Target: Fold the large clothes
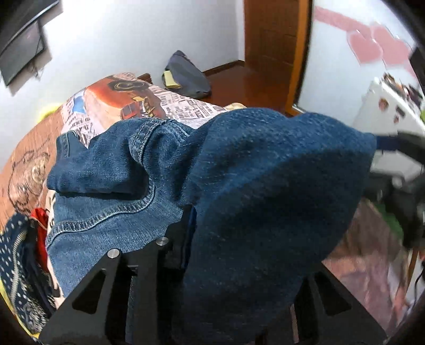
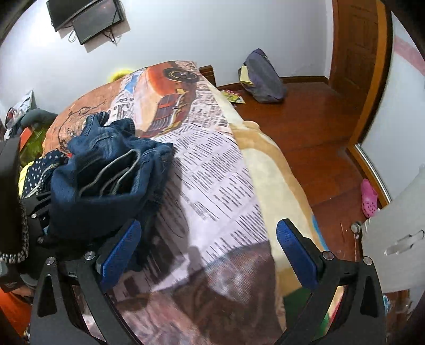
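Observation:
A pair of blue jeans (image 1: 111, 191) lies bunched on the bed (image 2: 212, 169). In the left wrist view my left gripper (image 1: 191, 238) is shut on a fold of the jeans, and the lifted denim (image 1: 265, 185) drapes over its right finger and hides it. In the right wrist view the jeans (image 2: 111, 169) hang in a heap at the left, held by the left gripper (image 2: 39, 212). My right gripper (image 2: 209, 254) is open and empty, its blue pads (image 2: 119, 252) spread wide above the printed bedspread, just right of the jeans.
A dotted navy garment (image 1: 16, 265) and a red one (image 1: 41, 220) lie at the bed's left side. A dark bag (image 2: 263, 77) sits on the wood floor by the wall, a pink shoe (image 2: 369, 197) near the door frame. A monitor (image 2: 87, 18) hangs on the wall.

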Action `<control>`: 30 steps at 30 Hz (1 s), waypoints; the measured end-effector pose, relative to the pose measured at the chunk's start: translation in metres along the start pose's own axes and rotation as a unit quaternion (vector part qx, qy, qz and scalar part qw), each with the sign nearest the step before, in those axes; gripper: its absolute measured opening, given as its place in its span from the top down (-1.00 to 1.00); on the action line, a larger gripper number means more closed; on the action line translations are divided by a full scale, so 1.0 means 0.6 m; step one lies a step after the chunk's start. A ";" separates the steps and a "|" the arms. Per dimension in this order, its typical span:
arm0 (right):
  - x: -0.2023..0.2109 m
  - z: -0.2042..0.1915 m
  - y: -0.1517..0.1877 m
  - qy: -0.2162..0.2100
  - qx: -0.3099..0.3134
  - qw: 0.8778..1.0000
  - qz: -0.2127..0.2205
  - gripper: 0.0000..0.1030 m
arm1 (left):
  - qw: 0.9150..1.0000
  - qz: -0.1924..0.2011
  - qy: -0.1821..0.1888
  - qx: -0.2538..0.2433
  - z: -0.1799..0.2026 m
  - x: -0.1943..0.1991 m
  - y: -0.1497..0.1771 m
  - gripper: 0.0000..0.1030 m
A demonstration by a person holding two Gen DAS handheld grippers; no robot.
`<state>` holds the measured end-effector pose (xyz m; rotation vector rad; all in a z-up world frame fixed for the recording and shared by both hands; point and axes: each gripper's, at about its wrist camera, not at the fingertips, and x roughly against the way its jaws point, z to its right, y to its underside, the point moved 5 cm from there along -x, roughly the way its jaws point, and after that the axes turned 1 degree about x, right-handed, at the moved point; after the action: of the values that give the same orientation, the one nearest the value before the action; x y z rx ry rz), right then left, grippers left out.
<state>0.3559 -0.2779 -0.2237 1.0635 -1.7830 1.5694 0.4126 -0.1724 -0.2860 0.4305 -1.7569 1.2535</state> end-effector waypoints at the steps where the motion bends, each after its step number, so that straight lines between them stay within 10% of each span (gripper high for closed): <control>1: 0.000 0.001 0.000 0.001 -0.001 1.000 0.000 -0.97 | 1.000 -0.003 -0.003 -0.008 0.002 0.004 0.003 0.49; 8: 0.041 -0.005 0.008 -0.011 0.008 1.000 0.027 -0.97 | 1.000 -0.014 -0.006 -0.016 0.011 0.065 0.028 0.39; 12: 0.064 -0.019 -0.004 -0.018 0.017 0.998 0.052 -0.97 | 0.997 -0.021 0.065 0.038 -0.017 0.061 0.030 -0.19; 30: 0.102 -0.030 0.011 -0.020 0.023 0.997 0.070 -0.97 | 0.992 -0.047 0.089 0.082 0.002 0.073 -0.008 -0.21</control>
<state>0.3150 -0.2731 -0.1742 1.0176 -1.8914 1.6909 0.3921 -0.1662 -0.2477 0.4753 -1.4750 1.3313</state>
